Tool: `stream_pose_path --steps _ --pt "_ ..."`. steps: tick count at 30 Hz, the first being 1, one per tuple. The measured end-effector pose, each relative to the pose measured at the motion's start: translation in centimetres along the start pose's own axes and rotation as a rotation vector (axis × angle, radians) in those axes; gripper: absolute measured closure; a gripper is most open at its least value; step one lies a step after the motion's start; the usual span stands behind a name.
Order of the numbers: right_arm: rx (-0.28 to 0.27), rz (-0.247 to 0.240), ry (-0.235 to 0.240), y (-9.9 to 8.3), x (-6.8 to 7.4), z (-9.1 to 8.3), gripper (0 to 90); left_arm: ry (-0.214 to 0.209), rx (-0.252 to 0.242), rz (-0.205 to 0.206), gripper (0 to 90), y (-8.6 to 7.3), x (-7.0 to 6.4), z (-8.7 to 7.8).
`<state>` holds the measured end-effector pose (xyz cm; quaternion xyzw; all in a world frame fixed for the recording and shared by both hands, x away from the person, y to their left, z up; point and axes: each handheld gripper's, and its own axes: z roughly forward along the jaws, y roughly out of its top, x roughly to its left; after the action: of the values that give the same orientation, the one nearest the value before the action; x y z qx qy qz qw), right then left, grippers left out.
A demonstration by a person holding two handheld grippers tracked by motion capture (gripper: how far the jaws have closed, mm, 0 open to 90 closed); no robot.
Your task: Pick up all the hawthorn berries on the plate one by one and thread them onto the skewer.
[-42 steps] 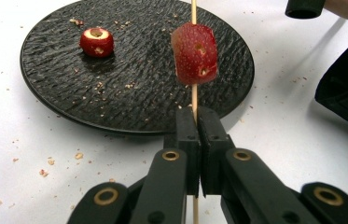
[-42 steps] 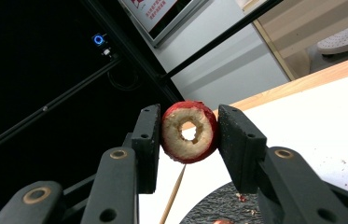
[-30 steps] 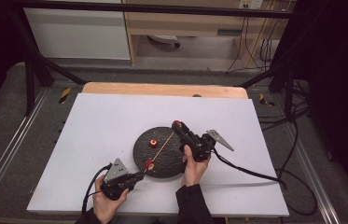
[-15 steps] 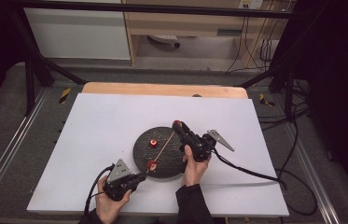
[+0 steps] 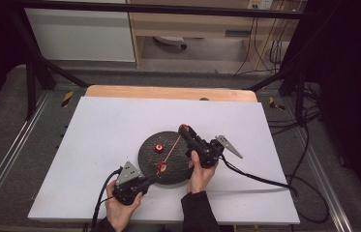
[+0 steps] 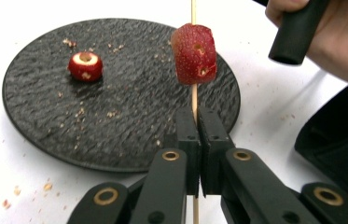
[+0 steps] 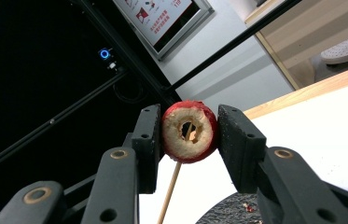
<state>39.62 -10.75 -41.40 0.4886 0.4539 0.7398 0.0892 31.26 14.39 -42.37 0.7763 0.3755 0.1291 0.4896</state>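
We're looking at a round black plate (image 5: 145, 157), slate-like and rough, sitting on the white table (image 5: 96, 125) and dusted with pale crumbs (image 6: 111, 113). The left gripper (image 6: 198, 122) has its flat black jaws pinched tight on a thin wooden skewer (image 6: 194, 100), which runs up from the near edge of the plate. Just above those jaws one fruit (image 6: 194, 54), red, glossy and roughly cylindrical with speckled skin, is threaded on the stick over the plate's near rim. Farther in on the plate we see a loose fruit (image 6: 85, 66), small and round, with its pale cored top facing up.

At the skewer's far end, above the plate's right side, the right gripper (image 7: 189, 133) clamps a third fruit (image 7: 190, 131) between its two ribbed pads. We see this one end-on: a red ring of skin around spongy cream flesh, with a hollow core where the skewer tip pokes in. Each gripper's cable (image 5: 260, 180) trails off toward the person.
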Motion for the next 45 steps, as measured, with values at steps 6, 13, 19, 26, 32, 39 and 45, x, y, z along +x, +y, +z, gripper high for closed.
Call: stream_pose_path --steps 6,13,19,26,32,39,45 --pt "0.003 0.002 0.008 0.0 0.1 -0.2 61.3 -0.008 -0.010 -0.015 88.0 1.1 -0.2 0.7" --pt "0.013 0.002 0.012 -0.2 0.3 -0.4 61.2 -0.021 -0.014 -0.021 88.0 2.4 0.1 1.4" --pt "0.027 -0.004 0.017 -0.4 0.4 -0.7 61.3 -0.026 -0.003 -0.011 88.0 3.5 0.1 1.9" --pt "0.035 -0.007 0.024 -0.6 0.6 -1.0 61.3 -0.031 0.001 -0.004 88.0 4.6 0.3 2.4" --pt "0.052 -0.010 0.024 -0.9 0.6 -1.2 61.3 -0.033 -0.002 0.000 88.1 5.3 0.2 2.8" --pt "0.057 -0.015 0.028 -0.9 0.7 -1.4 61.3 -0.037 -0.011 0.001 88.2 5.8 0.1 3.3" --pt "0.074 -0.023 0.026 -0.7 0.6 -1.5 60.7 -0.039 -0.011 0.010 88.2 5.7 0.3 3.3"
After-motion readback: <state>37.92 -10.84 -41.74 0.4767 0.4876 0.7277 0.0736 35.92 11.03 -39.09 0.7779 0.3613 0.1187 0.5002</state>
